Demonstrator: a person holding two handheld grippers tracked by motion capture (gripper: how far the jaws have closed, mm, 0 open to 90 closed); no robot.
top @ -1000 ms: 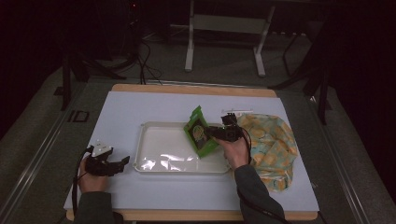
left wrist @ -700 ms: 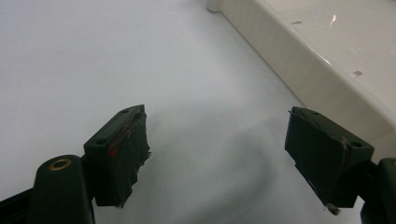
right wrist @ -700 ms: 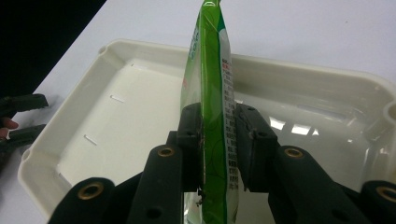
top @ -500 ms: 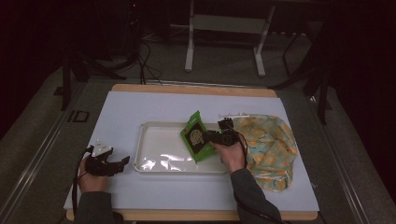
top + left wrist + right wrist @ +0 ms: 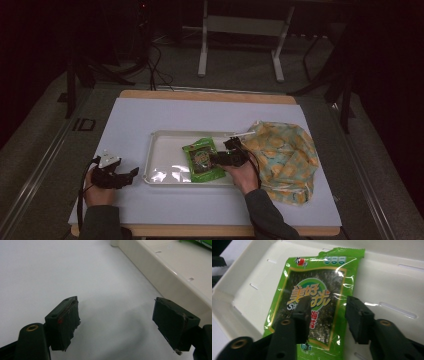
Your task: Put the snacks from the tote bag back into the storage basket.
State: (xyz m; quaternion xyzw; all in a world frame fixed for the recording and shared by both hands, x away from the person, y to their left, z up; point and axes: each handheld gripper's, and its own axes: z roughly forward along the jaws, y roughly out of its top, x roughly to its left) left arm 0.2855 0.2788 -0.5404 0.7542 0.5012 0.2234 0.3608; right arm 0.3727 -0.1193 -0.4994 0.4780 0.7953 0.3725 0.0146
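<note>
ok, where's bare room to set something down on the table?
Bare: the far strip of table behind the tray, the front strip before it, and the tray's left half. Crowded: tray's right half, with packet and right gripper, then the cloth.

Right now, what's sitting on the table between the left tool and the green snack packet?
In the high view, bare table and then the white tray's near-empty left half separate the left tool from the green snack packet, which lies in that tray.

Dim lab: covered table, floor cables, metal stand.
</note>
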